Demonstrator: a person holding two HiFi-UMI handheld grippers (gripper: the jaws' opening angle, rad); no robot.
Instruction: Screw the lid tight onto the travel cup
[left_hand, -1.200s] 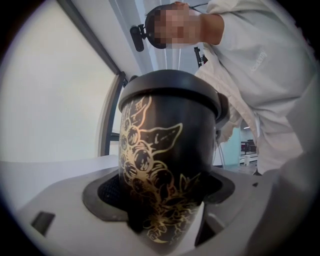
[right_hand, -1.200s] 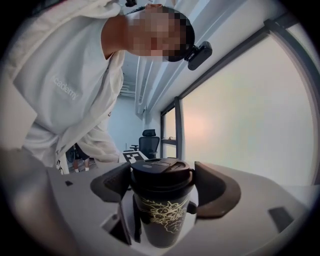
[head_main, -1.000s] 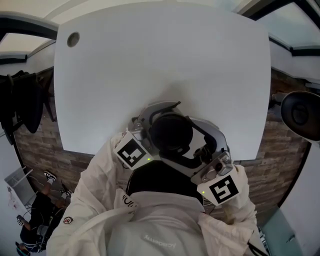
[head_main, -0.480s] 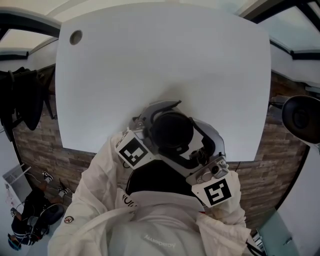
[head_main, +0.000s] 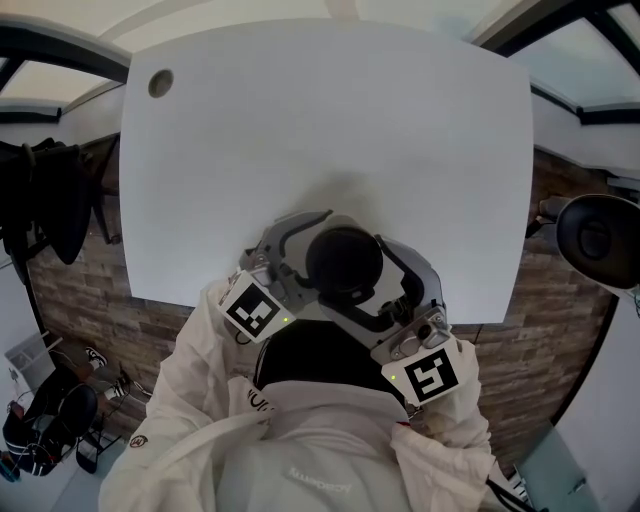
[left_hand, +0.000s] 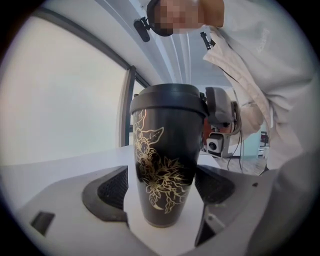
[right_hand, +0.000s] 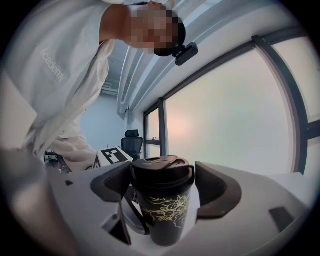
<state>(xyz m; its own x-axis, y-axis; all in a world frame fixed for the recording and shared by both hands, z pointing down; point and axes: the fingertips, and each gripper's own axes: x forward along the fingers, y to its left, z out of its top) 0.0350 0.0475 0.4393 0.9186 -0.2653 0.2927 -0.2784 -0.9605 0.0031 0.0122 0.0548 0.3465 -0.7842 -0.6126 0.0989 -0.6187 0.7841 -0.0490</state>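
The black travel cup (left_hand: 165, 165), patterned with gold flowers, stands upright on the white table (head_main: 330, 120) near the person's edge, with its black lid (right_hand: 162, 172) on. The fingers of the left gripper (left_hand: 162, 192) flank its body, slightly apart. Those of the right gripper (right_hand: 162, 187) clamp the lid.

I see the white counter (head_main: 330, 120) carrying one travel cup (head_main: 344, 262), upright near its 6 o'clock edge; a round hole (head_main: 160, 83) is at 10 o'clock.

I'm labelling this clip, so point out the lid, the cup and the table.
lid (right_hand: 162, 175): right gripper view, front rim
cup (left_hand: 162, 170): left gripper view, gold-flowered side
table (head_main: 330, 110): head view, bare top
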